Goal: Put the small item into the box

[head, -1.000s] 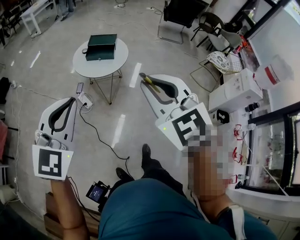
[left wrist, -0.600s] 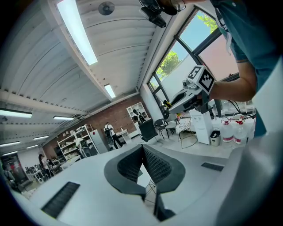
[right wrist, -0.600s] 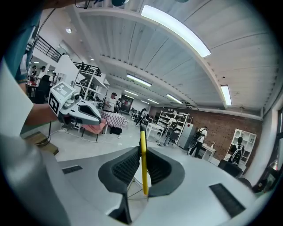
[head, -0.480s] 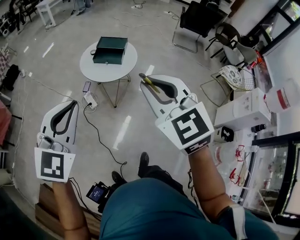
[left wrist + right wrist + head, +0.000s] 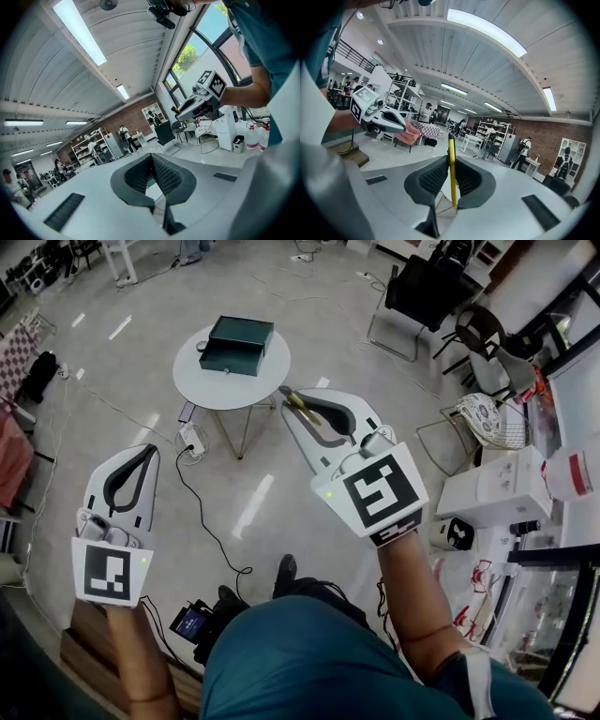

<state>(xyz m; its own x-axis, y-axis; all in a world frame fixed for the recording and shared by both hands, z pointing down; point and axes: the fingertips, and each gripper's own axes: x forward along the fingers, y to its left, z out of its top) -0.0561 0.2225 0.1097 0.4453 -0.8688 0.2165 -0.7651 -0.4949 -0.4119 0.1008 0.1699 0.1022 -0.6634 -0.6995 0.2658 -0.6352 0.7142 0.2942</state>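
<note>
Item pinched, box well ahead

The right gripper (image 5: 292, 401) is clamped on the item (image 5: 452, 174) — a thin yellow strip standing edge-on between the pads, one end poking past the tips. It looks light and stiff, perhaps slick. The hold along its length seems sound, though a slack squeeze could let it pivot. The left gripper (image 5: 151, 161) has its jaws pressed together on nothing. The green box (image 5: 236, 345) lies on the round table (image 5: 202, 388), well apart from both grippers — whether it's open I can't tell.

Box (image 5: 236, 345): dk green. Tabletop (image 5: 216, 390): white. Small item (image 5: 452, 168): yellow. L claw (image 5: 147, 449), R claw (image 5: 287, 393): white bodies, blk pads, blk/white square markers.
</note>
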